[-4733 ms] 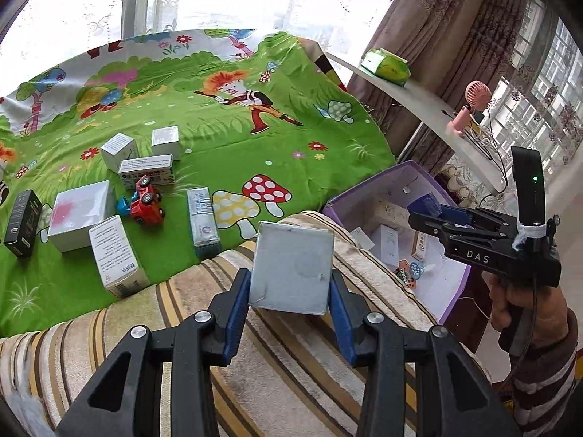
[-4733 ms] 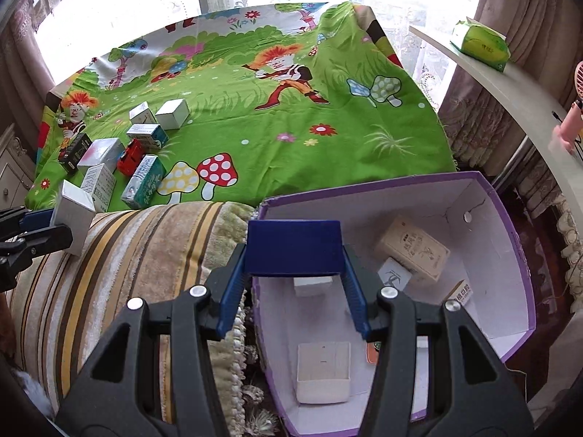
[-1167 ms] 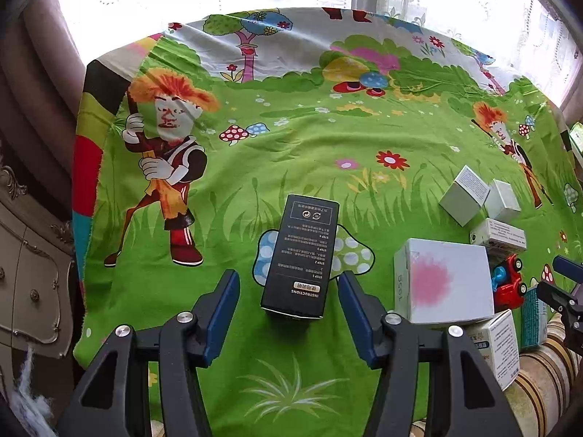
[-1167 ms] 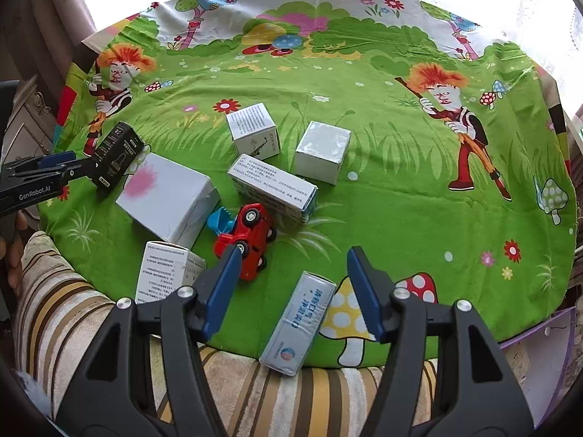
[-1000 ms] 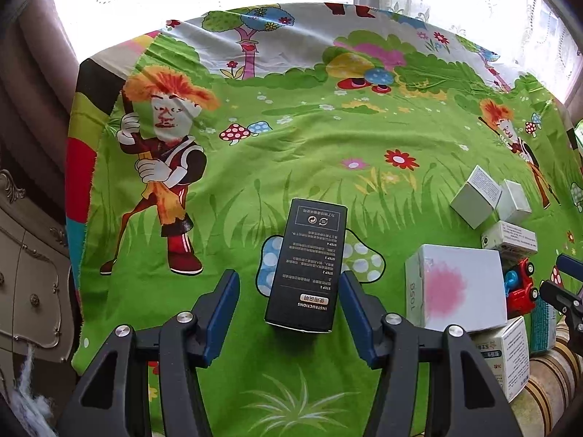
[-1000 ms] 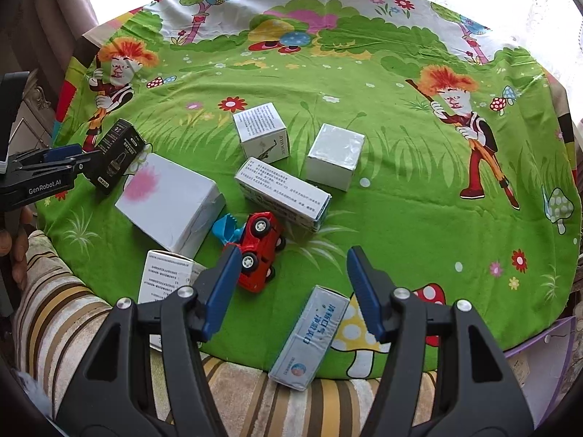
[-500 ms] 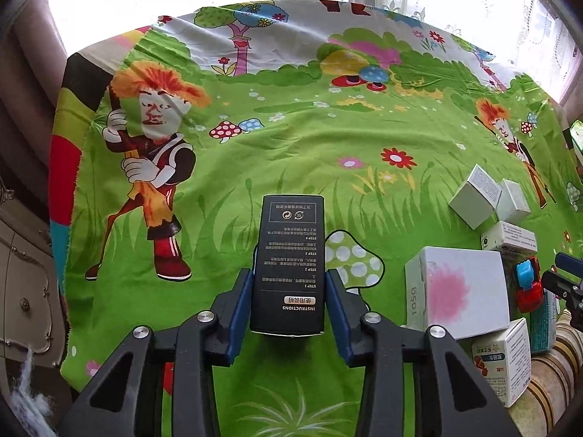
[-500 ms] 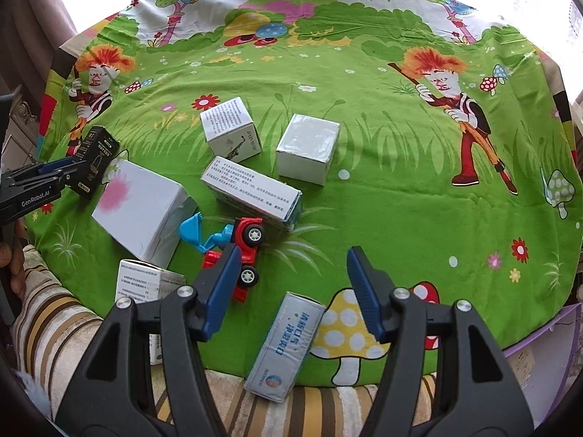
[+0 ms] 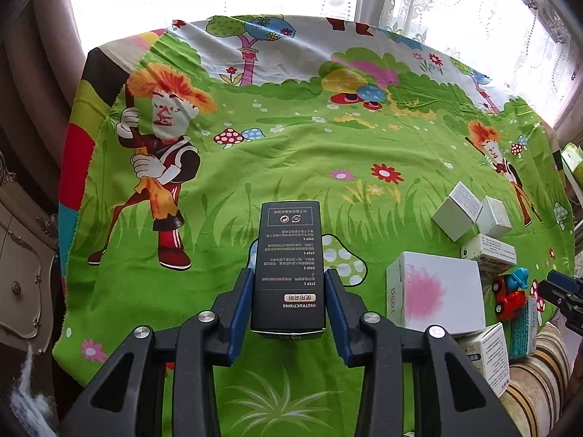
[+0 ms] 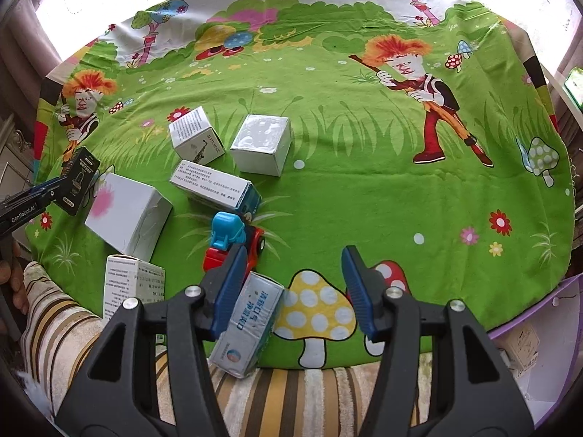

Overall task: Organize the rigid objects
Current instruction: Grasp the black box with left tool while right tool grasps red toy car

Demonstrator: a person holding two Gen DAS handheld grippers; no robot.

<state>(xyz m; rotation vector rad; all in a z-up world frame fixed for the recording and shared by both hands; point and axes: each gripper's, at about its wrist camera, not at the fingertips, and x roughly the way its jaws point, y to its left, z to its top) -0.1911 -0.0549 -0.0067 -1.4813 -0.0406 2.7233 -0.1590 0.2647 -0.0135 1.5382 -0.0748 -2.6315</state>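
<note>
My left gripper [image 9: 289, 298] is shut on a black box [image 9: 289, 266] printed with instructions, over the green cartoon cloth [image 9: 291, 145]. The black box also shows at the left of the right wrist view [image 10: 78, 180]. My right gripper [image 10: 291, 287] is open and empty, low over the cloth's near edge. A light blue carton [image 10: 249, 322] lies just under its left finger, with a red and blue toy truck [image 10: 233, 236] beyond that finger.
A large white box with a pink blot [image 10: 127, 209], a long white box [image 10: 215, 185], two small white cubes [image 10: 262, 144] and a printed white box [image 10: 133, 287] lie on the cloth. A striped cushion [image 10: 291, 393] lies in front. A purple bin's [image 10: 528, 327] corner shows at right.
My left gripper moved in and closed on the black box. My right gripper shifted lower and left toward the toy truck and blue carton. The toy truck has turned.
</note>
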